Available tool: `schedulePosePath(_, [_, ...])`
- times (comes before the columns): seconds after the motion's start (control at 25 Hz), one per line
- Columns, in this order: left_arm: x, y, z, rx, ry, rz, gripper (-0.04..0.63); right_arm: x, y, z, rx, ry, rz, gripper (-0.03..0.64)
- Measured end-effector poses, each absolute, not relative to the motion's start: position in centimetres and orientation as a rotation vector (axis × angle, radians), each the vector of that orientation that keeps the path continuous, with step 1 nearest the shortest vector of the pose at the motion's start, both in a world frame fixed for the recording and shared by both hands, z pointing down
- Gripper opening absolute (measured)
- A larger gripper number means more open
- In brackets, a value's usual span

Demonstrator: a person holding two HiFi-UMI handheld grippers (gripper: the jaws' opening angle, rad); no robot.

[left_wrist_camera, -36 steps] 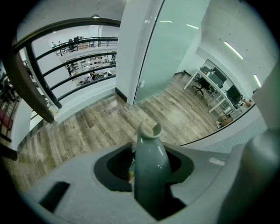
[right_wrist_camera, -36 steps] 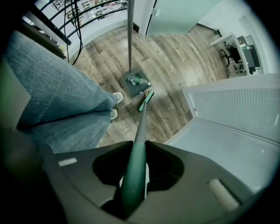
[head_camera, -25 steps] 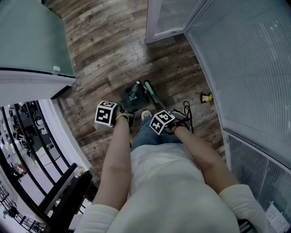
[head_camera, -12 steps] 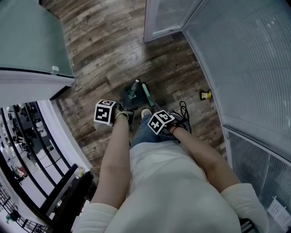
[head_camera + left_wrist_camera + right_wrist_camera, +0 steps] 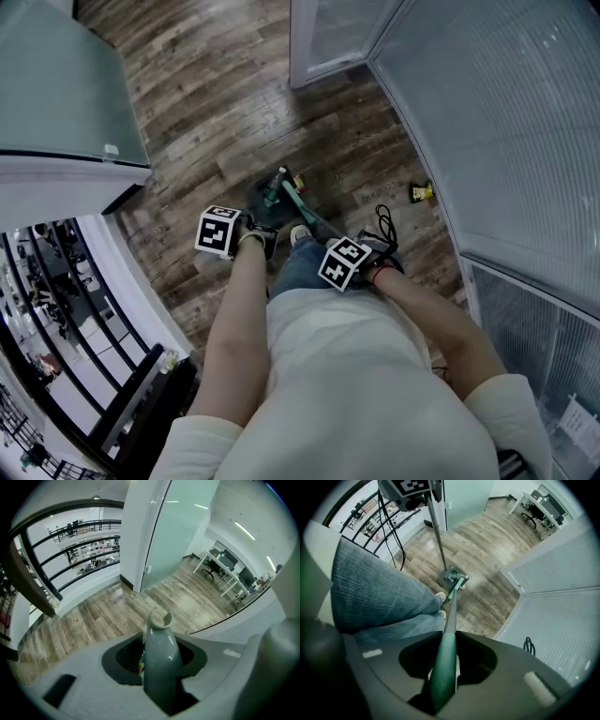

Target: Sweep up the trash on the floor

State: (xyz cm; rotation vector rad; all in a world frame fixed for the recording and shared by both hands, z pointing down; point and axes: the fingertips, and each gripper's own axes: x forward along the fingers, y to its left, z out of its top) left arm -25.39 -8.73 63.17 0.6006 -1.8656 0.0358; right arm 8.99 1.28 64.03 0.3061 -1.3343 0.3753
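The left gripper (image 5: 158, 670) was clamped on the dustpan (image 5: 261, 199) handle and the right gripper (image 5: 444, 667) on the broom (image 5: 451, 616), its head just right of the dustpan, while a yellow wrapper (image 5: 423, 193) (probably next) lay well right of the dustpan, on the right gripper's side.

Yellow scrap (image 5: 424, 193) too small to identify, dustpan (image 5: 258, 202) contents indistinct, partly behind left gripper (image 5: 260, 240)

On the surface (image 5: 206, 112), ahead of the person's shoe (image 5: 299, 234), a dustpan (image 5: 261, 201) holds a bottle (image 5: 275, 184). The broom head (image 5: 289, 190) sits at its right edge, a scrap (image 5: 298, 180) just beside. A wrapper (image 5: 423, 193) lies well apart, right, near the wall (image 5: 506, 141). The left tool (image 5: 247, 236) grips the dustpan handle (image 5: 160, 658); the right tool (image 5: 364, 255), the broom handle (image 5: 444, 667).
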Motion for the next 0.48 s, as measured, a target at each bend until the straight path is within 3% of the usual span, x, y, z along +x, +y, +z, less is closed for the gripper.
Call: schedulePosePath(0.48, [-27.7, -4.7, 62.2, 0.628, -1.901, 0.071, 0.114, 12.7, -1.0, 62.4, 0.472, -1.362, 0.553, 0.098])
